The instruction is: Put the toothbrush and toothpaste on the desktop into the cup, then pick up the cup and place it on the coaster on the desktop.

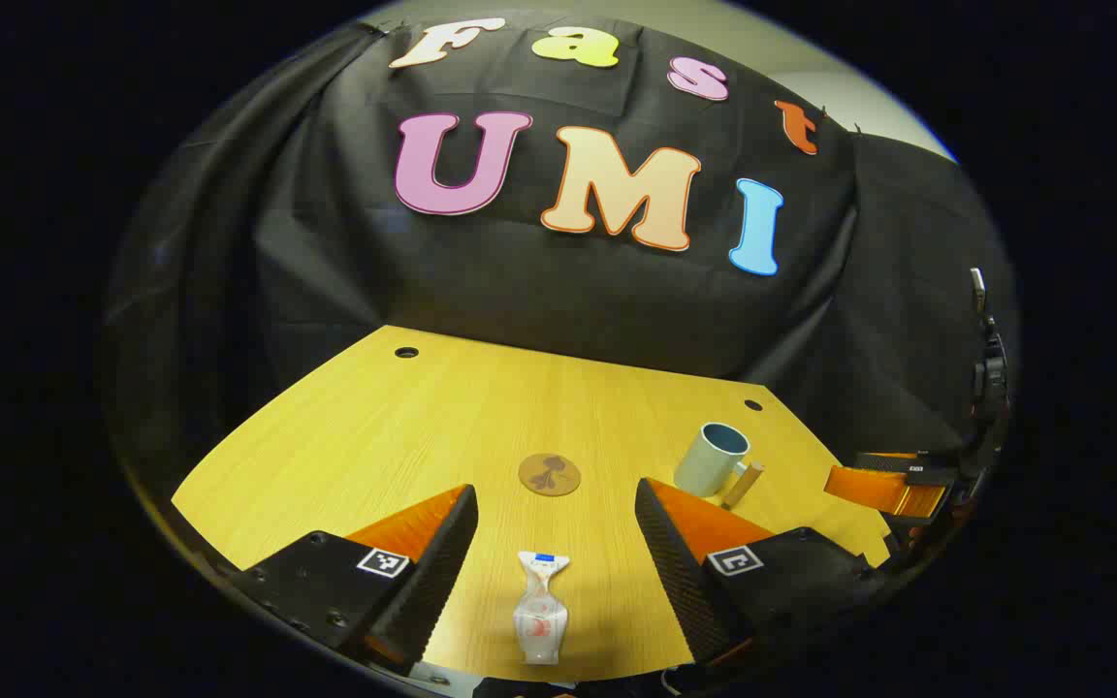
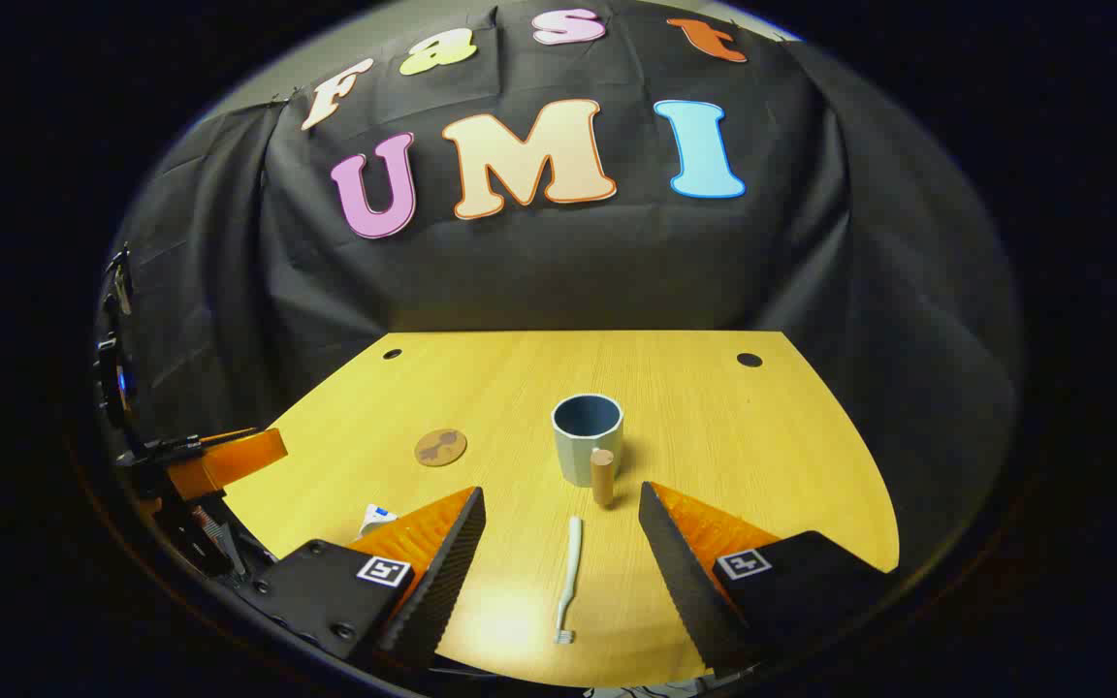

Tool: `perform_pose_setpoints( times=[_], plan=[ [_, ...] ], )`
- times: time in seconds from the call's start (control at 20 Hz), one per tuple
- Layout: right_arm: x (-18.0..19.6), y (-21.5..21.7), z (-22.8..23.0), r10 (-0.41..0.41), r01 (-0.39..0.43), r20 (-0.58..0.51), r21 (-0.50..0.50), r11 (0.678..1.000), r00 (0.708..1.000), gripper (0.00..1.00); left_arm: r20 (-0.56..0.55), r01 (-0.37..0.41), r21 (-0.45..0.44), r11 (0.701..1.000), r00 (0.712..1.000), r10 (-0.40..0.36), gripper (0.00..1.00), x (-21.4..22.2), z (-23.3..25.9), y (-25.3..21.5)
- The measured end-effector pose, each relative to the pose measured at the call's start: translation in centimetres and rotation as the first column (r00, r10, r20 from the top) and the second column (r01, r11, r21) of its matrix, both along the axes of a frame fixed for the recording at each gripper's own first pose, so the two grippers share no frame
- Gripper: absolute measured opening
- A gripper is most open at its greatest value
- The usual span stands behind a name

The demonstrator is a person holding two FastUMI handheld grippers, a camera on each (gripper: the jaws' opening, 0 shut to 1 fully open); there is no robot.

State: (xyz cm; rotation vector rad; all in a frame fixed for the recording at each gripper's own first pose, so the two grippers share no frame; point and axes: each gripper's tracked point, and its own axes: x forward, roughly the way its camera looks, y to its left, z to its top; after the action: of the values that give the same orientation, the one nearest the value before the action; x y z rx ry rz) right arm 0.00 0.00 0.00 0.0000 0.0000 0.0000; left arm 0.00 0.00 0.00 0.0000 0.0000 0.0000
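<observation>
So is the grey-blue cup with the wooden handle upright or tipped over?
Upright: the grey-blue cup with the wooden handle stands on the wooden desktop, its open mouth facing up and nothing visible inside.

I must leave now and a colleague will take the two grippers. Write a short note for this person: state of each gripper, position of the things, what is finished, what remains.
Left hand-held gripper: open, holds nothing, aimed at the toothpaste, which lies on the desktop between its fingers.
Right hand-held gripper: open, holds nothing, aimed at the toothbrush, which lies flat on the desktop.
Cup: upright, empty as far as visible, its wooden handle toward the right gripper.
Coaster: bare, apart from the cup.
Done: nothing.
Left: toothbrush and toothpaste into the cup, then the cup onto the coaster.
</observation>
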Motion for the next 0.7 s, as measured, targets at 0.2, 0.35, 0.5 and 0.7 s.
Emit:
perform_pose_setpoints(
  times=[0.2, 0.35, 0.5, 0.7],
  plan=[
    [0.9, 0.6, 0.0, -0.062, 0.062, 0.0, 0.016, 0.998, 0.998, 0.98, -0.032, 0.031, 0.001, 1.0, 0.999, -0.031, 0.95, 0.8, -0.2, 1.4],
    [0.9, 1.2, -1.0, -0.097, 0.098, -0.023, 0.055, 0.994, 0.995, 0.98, -0.047, 0.067, -0.002, 0.998, 0.997, -0.067, 0.95, 1.7, -0.2, 2.1],
    [0.5, 2.1, -2.4, -0.132, 0.134, -0.05, 0.058, 0.989, 0.99, 0.94, -0.051, 0.082, 0.01, 0.997, 0.995, -0.081, 0.95, 1.9, 0.0, 3.2],
    [0.1, 3.4, -3.7, -0.165, 0.169, -0.073, 0.054, 0.984, 0.984, 0.98, -0.062, 0.125, 0.043, 0.991, 0.991, -0.122, 0.95, 2.2, 0.0, 4.3]
  ],
)
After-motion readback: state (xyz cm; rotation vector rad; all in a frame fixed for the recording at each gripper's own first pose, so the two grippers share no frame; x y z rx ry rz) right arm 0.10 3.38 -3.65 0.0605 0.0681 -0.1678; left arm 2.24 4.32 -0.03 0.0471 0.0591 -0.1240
